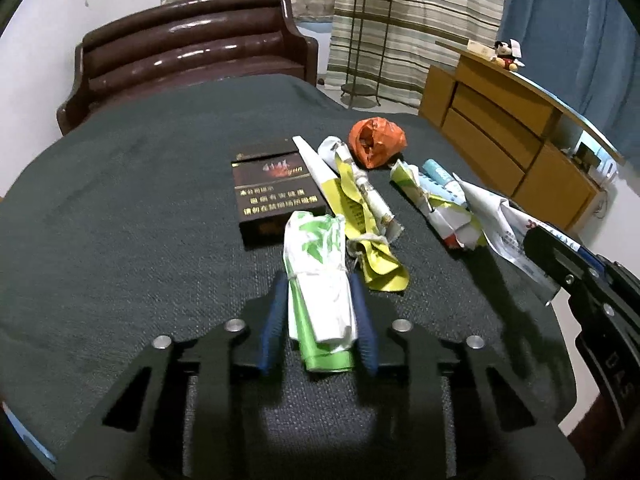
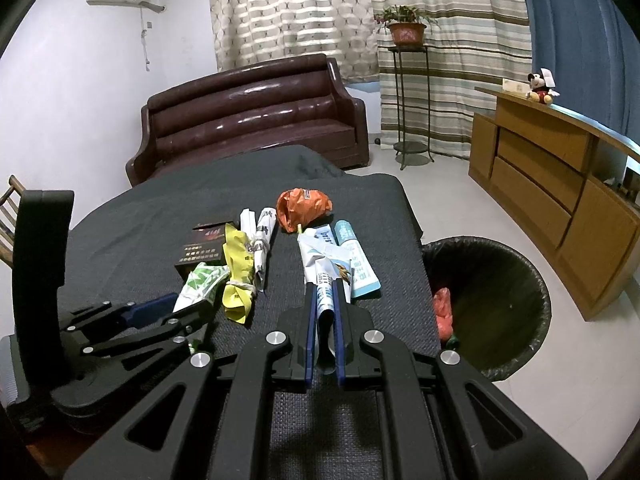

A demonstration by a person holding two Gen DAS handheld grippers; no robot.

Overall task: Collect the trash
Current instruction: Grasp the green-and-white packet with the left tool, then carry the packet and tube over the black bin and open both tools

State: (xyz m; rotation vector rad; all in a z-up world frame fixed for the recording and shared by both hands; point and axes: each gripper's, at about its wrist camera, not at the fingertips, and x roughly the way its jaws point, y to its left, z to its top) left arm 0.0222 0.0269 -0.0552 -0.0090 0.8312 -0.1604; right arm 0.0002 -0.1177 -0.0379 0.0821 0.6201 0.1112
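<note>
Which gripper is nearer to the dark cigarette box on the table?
Left. The left gripper sits just in front of the cigarette box, closed on a green-and-white wrapper. The right gripper is farther to the right, closed on a blue-and-white wrapper.

A home living room (sofa (image 2: 252, 120), curtains (image 2: 296, 12), wooden sideboard (image 2: 552, 184), potted plant (image 2: 406, 28))
</note>
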